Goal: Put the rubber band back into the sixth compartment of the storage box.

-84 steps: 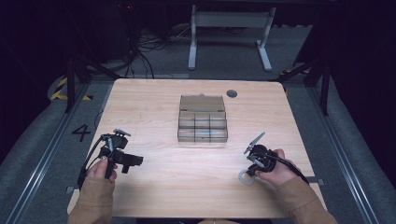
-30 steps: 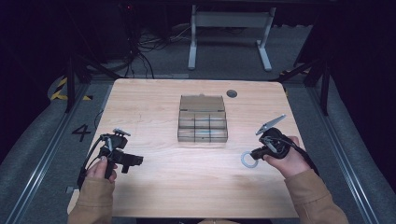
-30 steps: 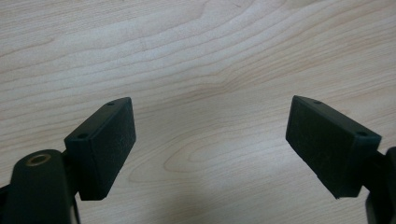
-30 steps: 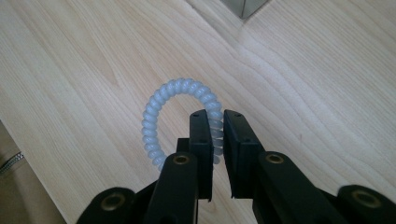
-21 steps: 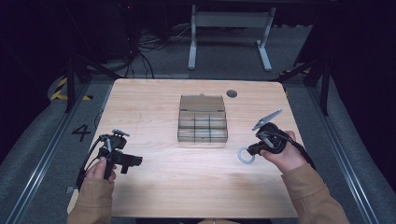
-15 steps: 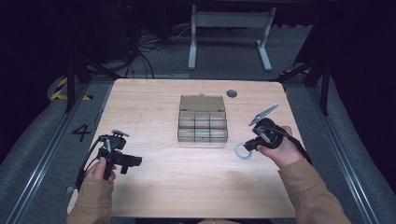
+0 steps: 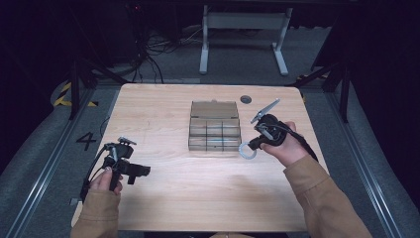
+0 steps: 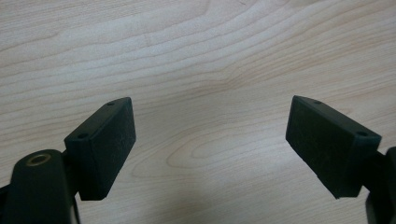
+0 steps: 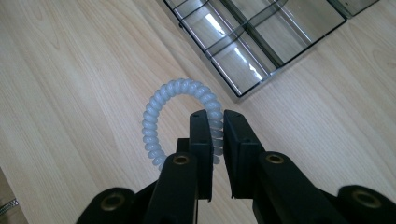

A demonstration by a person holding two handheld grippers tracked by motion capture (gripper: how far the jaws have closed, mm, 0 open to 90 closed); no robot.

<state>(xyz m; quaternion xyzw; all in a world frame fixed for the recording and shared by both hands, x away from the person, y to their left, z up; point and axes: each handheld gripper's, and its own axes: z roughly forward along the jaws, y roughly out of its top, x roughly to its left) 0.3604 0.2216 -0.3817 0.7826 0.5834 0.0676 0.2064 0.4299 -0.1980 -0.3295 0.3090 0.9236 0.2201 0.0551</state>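
Observation:
A pale blue spiral hair tie [image 9: 161, 109] hangs from my right gripper [image 9: 215, 116], whose jaws are shut on one side of the coil. In the high view the right gripper [image 7: 252, 145] holds the hair tie [image 7: 246, 151] just off the front right corner of a clear compartment box [image 7: 214, 126]. That compartment box [image 9: 261, 37] has several divided cells, which look bare. My left gripper [image 8: 210, 140] stands open over bare wood, nothing between its pads. It rests near the table's left front in the high view, left gripper [image 7: 136, 171].
The wooden table [image 7: 163, 109] has a small dark round disc [image 7: 245, 99] behind the box at the back right. Cables trail from both grippers. Dark floor and a metal stand leg [image 7: 203, 44] lie beyond the far edge.
My right gripper has carried the hair tie leftward and a little up, from the right front of the table toward the box's front right corner. The left gripper has stayed put.

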